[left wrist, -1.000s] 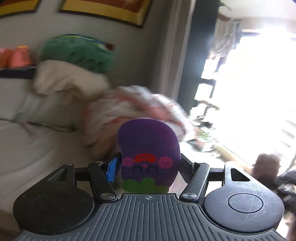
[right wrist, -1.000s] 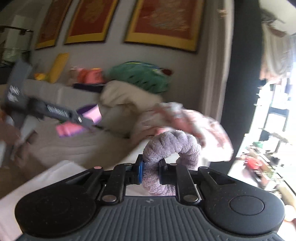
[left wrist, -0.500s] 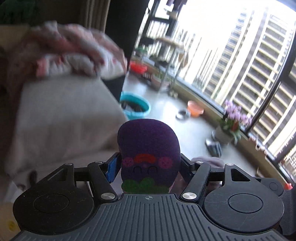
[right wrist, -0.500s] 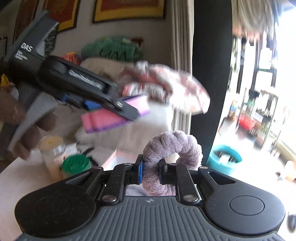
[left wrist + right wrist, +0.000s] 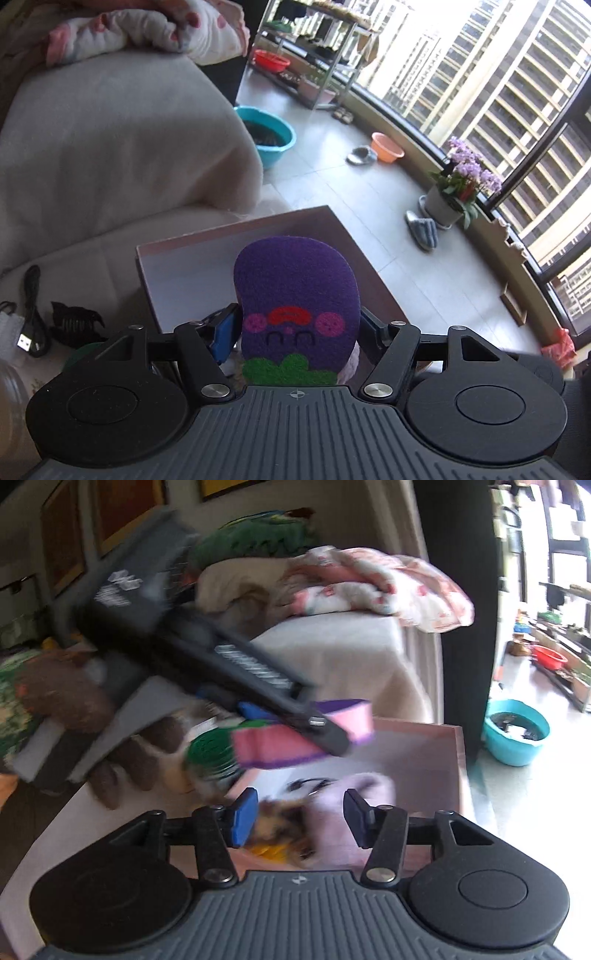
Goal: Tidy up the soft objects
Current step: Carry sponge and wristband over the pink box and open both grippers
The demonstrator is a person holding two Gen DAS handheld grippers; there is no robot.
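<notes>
Sunlit balcony windows and a covered sofa (image 5: 122, 140) frame a shallow box (image 5: 177, 269) with a pale floor, standing on the surface. Left gripper (image 5: 295, 325): jaws closed on a purple sponge (image 5: 295, 299) with a printed face, held upright in the air above the box. Right gripper (image 5: 297, 818): jaws wide and holding nothing, above a blurred lilac scrunchie (image 5: 354, 794) that appears to lie in the box beside a tawny, blurred item that cannot be identified. Step in hand, as judged: soft items are being gathered into the box, the sponge next. The coming move calls for lowering the sponge onto the free floor and parting the jaws only near the bottom.
</notes>
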